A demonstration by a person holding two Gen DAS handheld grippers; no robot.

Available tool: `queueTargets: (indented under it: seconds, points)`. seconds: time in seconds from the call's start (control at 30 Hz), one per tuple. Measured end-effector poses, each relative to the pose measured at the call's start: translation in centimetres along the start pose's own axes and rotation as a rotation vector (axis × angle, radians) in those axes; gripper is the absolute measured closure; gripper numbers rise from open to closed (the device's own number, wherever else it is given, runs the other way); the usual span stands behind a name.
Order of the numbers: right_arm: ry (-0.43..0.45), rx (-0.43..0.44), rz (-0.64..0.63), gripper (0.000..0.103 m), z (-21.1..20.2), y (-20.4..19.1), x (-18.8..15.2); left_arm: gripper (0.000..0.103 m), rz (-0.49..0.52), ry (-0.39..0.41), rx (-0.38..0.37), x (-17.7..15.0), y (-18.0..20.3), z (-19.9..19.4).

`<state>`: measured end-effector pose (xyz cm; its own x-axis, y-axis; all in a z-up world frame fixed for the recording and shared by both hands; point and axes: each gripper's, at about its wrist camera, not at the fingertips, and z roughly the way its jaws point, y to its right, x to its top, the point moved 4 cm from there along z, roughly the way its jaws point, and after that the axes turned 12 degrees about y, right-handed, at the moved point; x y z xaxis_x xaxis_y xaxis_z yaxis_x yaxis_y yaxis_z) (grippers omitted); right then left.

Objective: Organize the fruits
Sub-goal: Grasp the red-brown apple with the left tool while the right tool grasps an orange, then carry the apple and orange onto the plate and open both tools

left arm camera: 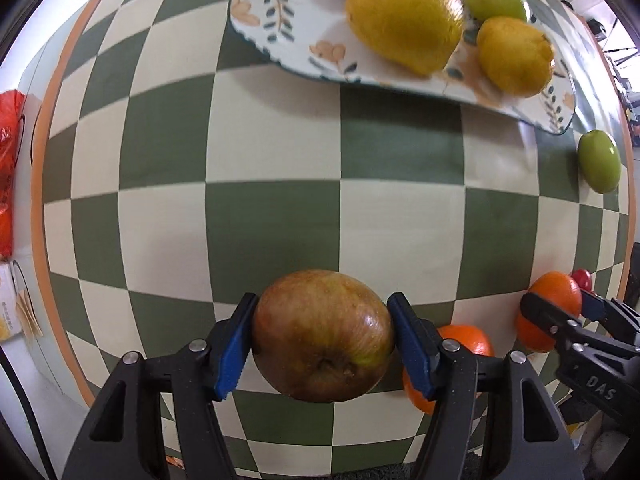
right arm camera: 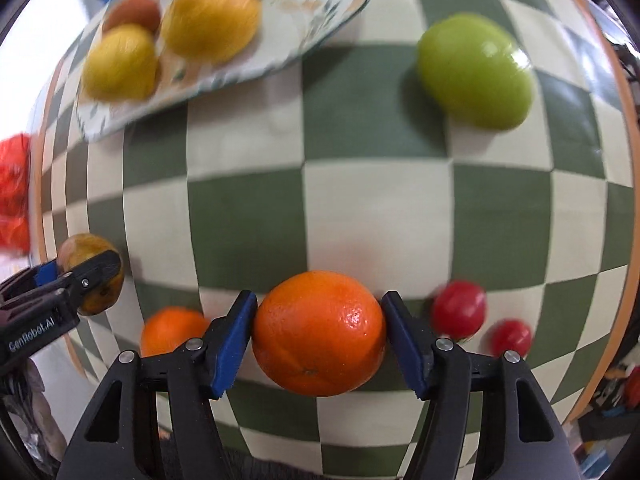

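My left hand-held gripper (left arm camera: 322, 338) has its blue pads against both flanks of a brownish apple (left arm camera: 323, 336), which sits low on the checked worktop (left arm camera: 272, 220) near its front edge. My right hand-held gripper (right arm camera: 318, 334) brackets an orange (right arm camera: 319, 333) in the same manner; the left pad touches the peel, while at the right pad I cannot tell whether contact is complete. Both grips are at medium width, set by the fruit. The destination, in my judgement, is the floral plate (left arm camera: 280, 20) at the far side, which already carries two lemons, a green fruit and a reddish one. To perform the lift correctly, I should confirm that each pad bears on the widest girth of the fruit, not above it, since round skins squeeze upward out of a high grip. I should raise both tools vertically before travelling, because a second orange (right arm camera: 172, 332) and two small red fruits (right arm camera: 460, 308) lie just beside the right grip and could be knocked. A loose green fruit (right arm camera: 476, 72) remains on the cloth near the plate.
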<state>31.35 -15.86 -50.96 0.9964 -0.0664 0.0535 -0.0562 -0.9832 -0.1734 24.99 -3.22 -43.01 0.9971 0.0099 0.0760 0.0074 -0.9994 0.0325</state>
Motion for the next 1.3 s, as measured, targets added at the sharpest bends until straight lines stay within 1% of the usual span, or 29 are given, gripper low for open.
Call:
queueTargets:
  seconds: [0.07,0.17,0.2,0.3,0.33,0.4,0.5,0.53,0.67,0.73,0.8,0.87,0.97,1.07,1.17,1.27,1.3]
  points:
    - [0.008,0.003,0.006,0.035,0.0,0.1,-0.1,0.040,-0.004,0.007,-0.003,-0.1,0.0,0.2]
    - [0.000,-0.002,0.017,0.031,-0.3,0.1,-0.6,0.040,0.000,0.013,0.001,-0.3,0.2,0.5]
    - [0.005,0.000,0.011,0.031,-0.8,0.7,-1.0,0.040,-0.003,0.015,0.001,-0.4,0.2,0.7]
    - [-0.027,0.002,-0.013,0.031,-0.4,0.4,-1.3,0.040,-0.010,0.016,-0.002,-0.1,0.3,0.7]
    - [-0.033,0.008,-0.010,0.032,-0.2,0.9,-1.5,0.040,-0.012,0.016,-0.004,-0.1,0.0,0.4]
    - [-0.017,0.023,-0.006,0.035,-0.1,0.8,-1.8,0.040,-0.015,0.022,-0.009,-0.3,-1.4,-1.2]
    - [0.009,-0.007,-0.046,0.036,-0.5,0.3,-2.0,0.040,-0.029,0.044,-0.043,0.1,-2.2,-3.2]
    - [0.015,-0.001,-0.044,0.036,-0.6,0.1,-2.0,0.040,-0.036,0.058,-0.057,0.5,-2.4,-4.2]
    - [0.036,0.090,0.015,0.036,-2.6,0.0,-1.2,0.040,-0.073,0.127,-0.119,3.7,-3.6,-8.1]
    - [0.070,0.122,0.034,0.036,-4.5,0.1,0.4,0.040,-0.090,0.161,-0.144,5.8,-4.0,-10.1]
    - [0.121,0.155,0.050,0.036,-6.7,0.0,2.7,0.040,-0.089,0.201,-0.145,8.5,-4.1,-11.8]
    - [0.173,0.166,0.049,0.036,-9.0,-0.5,5.9,0.040,-0.079,0.240,-0.124,11.3,-3.9,-12.7]
    - [0.231,0.155,0.051,0.036,-11.1,-0.6,11.3,0.040,-0.072,0.253,-0.097,15.5,-3.9,-12.5]
    - [0.252,0.117,0.054,0.036,-11.3,-0.4,15.2,0.040,-0.069,0.219,-0.079,18.3,-4.3,-10.7]
    - [0.235,0.077,0.052,0.036,-10.1,-0.3,18.3,0.040,-0.088,0.137,-0.083,20.1,-4.5,-7.7]
    - [0.198,0.050,0.050,0.036,-8.4,0.1,19.8,0.040,-0.137,0.069,-0.097,20.2,-4.8,-5.5]
    - [0.188,0.042,0.046,0.036,-7.6,0.0,19.8,0.040,-0.152,0.048,-0.103,20.3,-5.0,-4.8]
